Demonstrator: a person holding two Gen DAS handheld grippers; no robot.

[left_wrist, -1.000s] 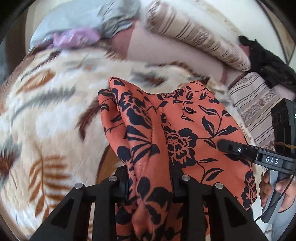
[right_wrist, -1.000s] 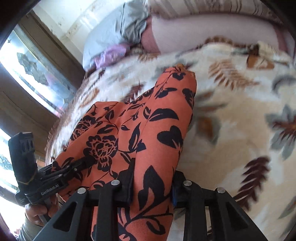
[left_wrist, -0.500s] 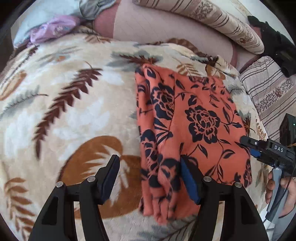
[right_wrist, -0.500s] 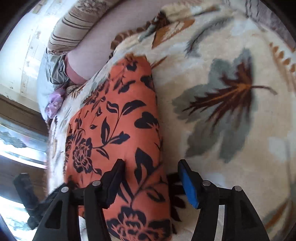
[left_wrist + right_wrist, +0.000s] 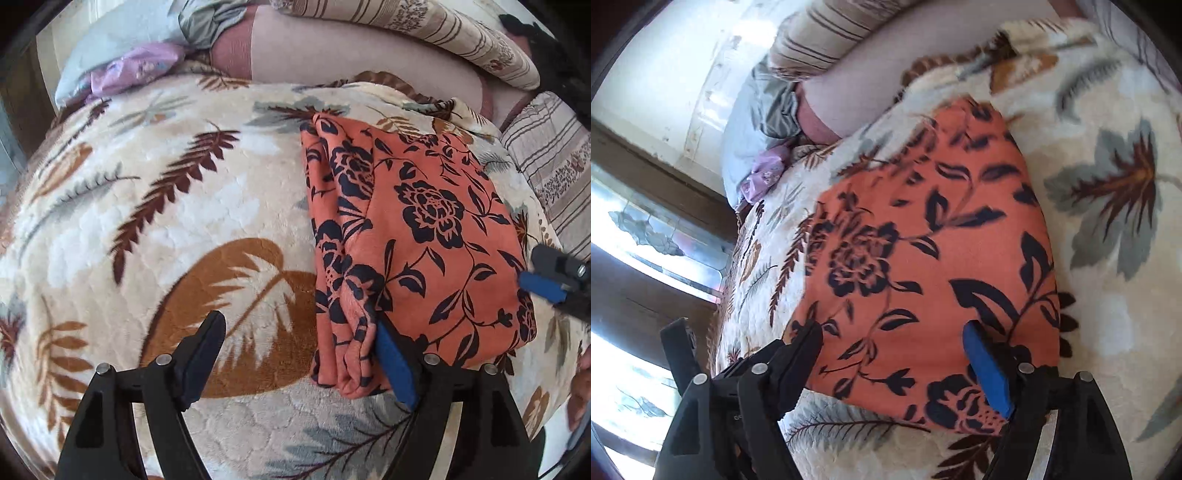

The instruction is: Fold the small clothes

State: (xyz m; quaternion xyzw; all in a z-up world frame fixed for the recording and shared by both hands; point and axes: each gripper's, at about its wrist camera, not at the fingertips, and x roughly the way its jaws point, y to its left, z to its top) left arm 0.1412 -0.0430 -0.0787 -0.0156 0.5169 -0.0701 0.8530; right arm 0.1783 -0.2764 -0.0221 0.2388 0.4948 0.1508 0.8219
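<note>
Garment: an orange cloth (image 5: 417,240) with a black flower print lies folded on the bed's leaf-patterned blanket (image 5: 166,206), toward its right side in the left wrist view, near the striped pillows (image 5: 461,40).
Shape of the fold: a compact, roughly rectangular packet; along its left edge several layers bunch up in loose ridges, not fully flat.
Left tongs (image 5: 303,354): spread wide, jaws have just been opening. The bunched corner of the cloth sits between them, against the blue-padded finger, but is not pinched.
Right tongs (image 5: 892,352): also spread wide, jaws have just been opening. They straddle the near edge of the cloth and nothing is gripped.
Done so far: judging by the layers, the cloth is folded over and set down, both grips let go.
Left to do: probably smoothing the ridged edge, perhaps one more fold to make the packet smaller, or putting it aside.
Other clothes: a dark heap (image 5: 546,48) lies at the far right; whether it awaits folding cannot be told.
</note>
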